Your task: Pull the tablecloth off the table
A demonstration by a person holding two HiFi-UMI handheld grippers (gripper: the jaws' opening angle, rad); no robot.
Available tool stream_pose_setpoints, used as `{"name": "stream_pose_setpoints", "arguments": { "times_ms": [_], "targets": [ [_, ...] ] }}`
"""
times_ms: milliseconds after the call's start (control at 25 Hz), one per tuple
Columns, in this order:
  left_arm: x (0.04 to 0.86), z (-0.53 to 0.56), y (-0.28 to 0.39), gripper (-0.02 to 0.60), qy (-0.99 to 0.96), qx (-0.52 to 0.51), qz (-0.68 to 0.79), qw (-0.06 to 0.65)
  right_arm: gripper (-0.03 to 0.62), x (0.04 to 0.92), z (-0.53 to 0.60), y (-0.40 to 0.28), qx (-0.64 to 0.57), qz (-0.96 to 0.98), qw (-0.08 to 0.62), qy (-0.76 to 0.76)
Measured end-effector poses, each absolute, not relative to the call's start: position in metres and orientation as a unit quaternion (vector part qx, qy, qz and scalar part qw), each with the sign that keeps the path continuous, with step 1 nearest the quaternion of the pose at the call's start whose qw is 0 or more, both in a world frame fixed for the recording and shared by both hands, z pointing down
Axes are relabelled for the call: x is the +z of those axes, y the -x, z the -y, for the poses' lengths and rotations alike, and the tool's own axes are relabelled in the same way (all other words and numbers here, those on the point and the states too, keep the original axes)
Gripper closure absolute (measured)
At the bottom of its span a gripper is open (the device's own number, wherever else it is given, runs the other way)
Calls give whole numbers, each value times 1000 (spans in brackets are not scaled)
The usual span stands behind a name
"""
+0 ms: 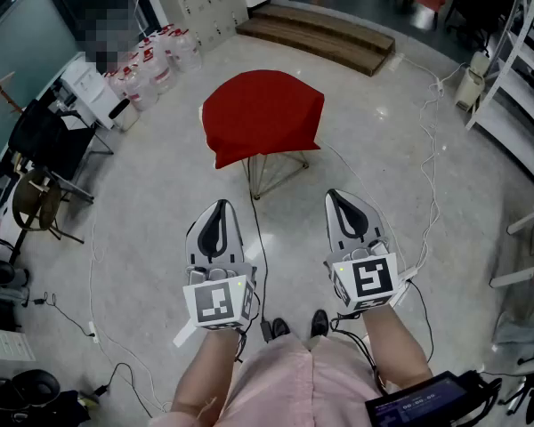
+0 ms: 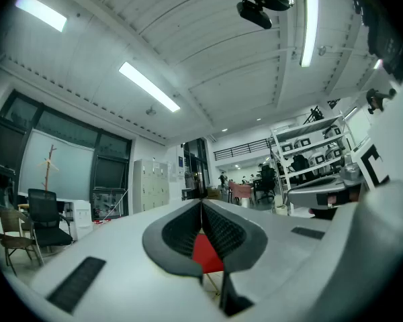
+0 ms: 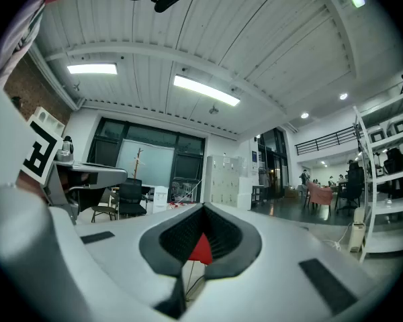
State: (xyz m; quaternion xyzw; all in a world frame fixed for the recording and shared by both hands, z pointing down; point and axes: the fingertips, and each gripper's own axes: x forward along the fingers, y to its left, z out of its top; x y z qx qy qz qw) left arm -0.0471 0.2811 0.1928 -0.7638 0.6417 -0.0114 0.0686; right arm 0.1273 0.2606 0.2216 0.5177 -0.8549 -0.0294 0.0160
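A red tablecloth drapes over a small table with thin metal legs, standing on the pale floor ahead of me. Both grippers hover side by side well short of it, pointing level toward it. My left gripper is shut with nothing between its jaws. My right gripper is likewise shut and empty. Through the gap in the left jaws a patch of the red cloth shows in the left gripper view. The right gripper view frames the same cloth between its jaws.
A black cable runs along the floor from the table toward my feet. Water jugs cluster at the back left beside black chairs. Wooden steps lie beyond the table; white shelving stands at the right.
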Motion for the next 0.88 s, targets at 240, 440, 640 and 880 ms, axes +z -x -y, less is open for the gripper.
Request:
{"name": "stream_pose_setpoints", "arguments": {
  "times_ms": [240,440,640,880],
  "targets": [
    [193,-279,37,554,761,-10,-645,71,577,222,-259,-137,-29,859,9,-511],
    [195,-281,29,554,753,-14,-654,72,577,224,-255,-149,-4,865,-7,-501],
    [200,-279,19,554,743,-15,-666,73,577,232,-246,-156,-23,873,12,-488],
    [210,-265,24,554,736,-19,-674,60,577,241,-228,-147,-21,876,19,-481]
  ]
}}
